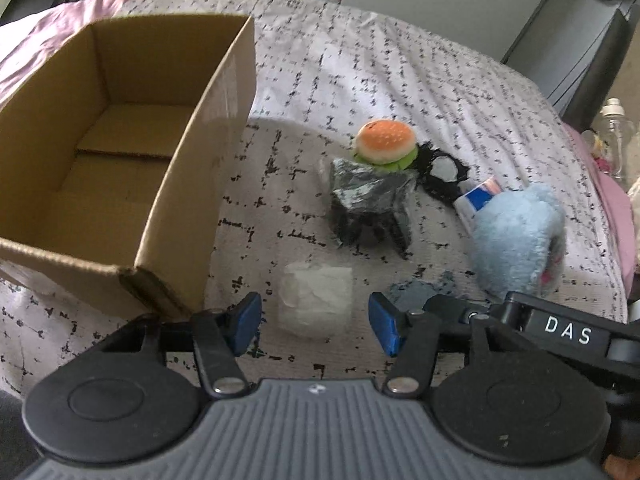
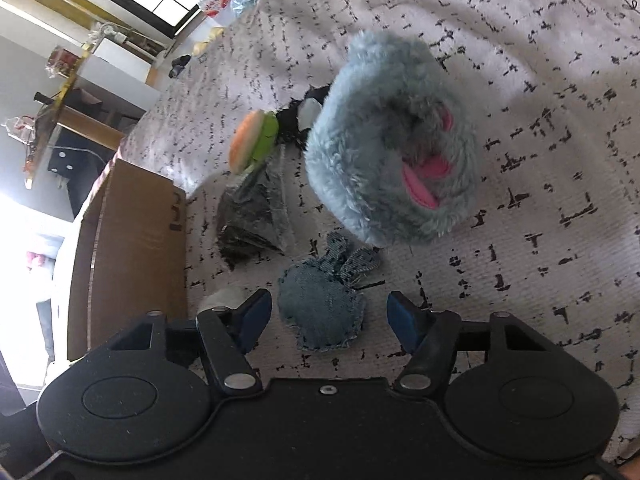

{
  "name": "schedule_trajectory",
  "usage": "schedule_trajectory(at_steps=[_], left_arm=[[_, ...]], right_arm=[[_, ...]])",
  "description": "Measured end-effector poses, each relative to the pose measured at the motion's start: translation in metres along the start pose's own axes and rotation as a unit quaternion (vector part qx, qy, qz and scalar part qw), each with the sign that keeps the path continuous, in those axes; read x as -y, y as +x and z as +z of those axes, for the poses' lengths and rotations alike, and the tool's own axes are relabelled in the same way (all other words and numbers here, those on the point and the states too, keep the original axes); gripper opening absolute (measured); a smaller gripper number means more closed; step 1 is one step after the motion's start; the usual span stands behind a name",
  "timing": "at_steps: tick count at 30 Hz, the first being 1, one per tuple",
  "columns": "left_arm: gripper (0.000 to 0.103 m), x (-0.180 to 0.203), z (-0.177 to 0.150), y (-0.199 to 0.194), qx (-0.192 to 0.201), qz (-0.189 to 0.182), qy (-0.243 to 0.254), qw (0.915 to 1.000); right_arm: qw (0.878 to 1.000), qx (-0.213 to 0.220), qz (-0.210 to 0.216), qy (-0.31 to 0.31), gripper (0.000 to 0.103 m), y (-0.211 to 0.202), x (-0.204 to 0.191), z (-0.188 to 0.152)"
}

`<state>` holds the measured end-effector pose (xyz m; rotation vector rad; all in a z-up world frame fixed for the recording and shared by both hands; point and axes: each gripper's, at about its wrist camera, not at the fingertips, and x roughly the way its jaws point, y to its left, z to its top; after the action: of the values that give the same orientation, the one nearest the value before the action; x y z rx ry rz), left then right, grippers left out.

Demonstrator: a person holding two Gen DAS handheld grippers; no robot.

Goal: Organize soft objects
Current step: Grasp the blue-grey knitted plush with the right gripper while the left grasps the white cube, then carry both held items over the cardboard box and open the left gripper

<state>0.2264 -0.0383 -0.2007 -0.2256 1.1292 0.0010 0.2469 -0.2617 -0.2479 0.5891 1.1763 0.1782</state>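
Pick-up step: the left tool point(image 1: 314, 322) straddles a white soft block point(image 1: 318, 300), the right tool point(image 2: 328, 316) a denim pouch point(image 2: 322, 308), both part-open on the bed point(image 1: 400, 80); next, close, then lift to the cardboard box point(image 1: 120, 152).

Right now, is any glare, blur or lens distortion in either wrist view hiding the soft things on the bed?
Left wrist view: the fluffy blue plush toy is motion-smeared, the white soft wad pale and low-contrast; the fisheye bows the brown cardboard box. Right wrist view: window glare whitens the left edge; the denim fabric pouch stays sharp.
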Motion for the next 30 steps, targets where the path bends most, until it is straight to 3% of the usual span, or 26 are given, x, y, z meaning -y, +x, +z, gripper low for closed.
schedule_trajectory(at_steps=[4,7,8,14,19,30], left_arm=[[0.058,-0.002,-0.001,0.010,-0.007,0.001,-0.001,1.0000],[0.045,-0.002,-0.001,0.012,-0.007,-0.004,-0.001,1.0000],[0.043,-0.002,-0.001,0.012,-0.008,-0.008,-0.002,0.9999],[0.042,0.001,-0.004,0.001,0.005,-0.016,0.002,0.9999],[0.042,0.002,-0.007,-0.018,0.019,-0.020,0.009,0.9996],[0.042,-0.001,-0.014,-0.072,0.055,-0.035,0.019,0.9977]], right_arm=[[1.000,0.006,-0.001,-0.010,0.062,0.003,-0.003,0.000],[0.999,0.013,-0.013,-0.027,0.046,0.005,-0.007,-0.001],[0.999,0.015,-0.015,-0.034,0.035,0.005,-0.007,-0.001],[0.997,0.028,-0.012,-0.065,0.020,-0.001,-0.013,-0.006],[0.996,0.043,-0.001,-0.073,0.013,-0.018,-0.016,-0.011],[0.994,0.088,0.036,-0.055,0.012,-0.061,-0.017,-0.020]])
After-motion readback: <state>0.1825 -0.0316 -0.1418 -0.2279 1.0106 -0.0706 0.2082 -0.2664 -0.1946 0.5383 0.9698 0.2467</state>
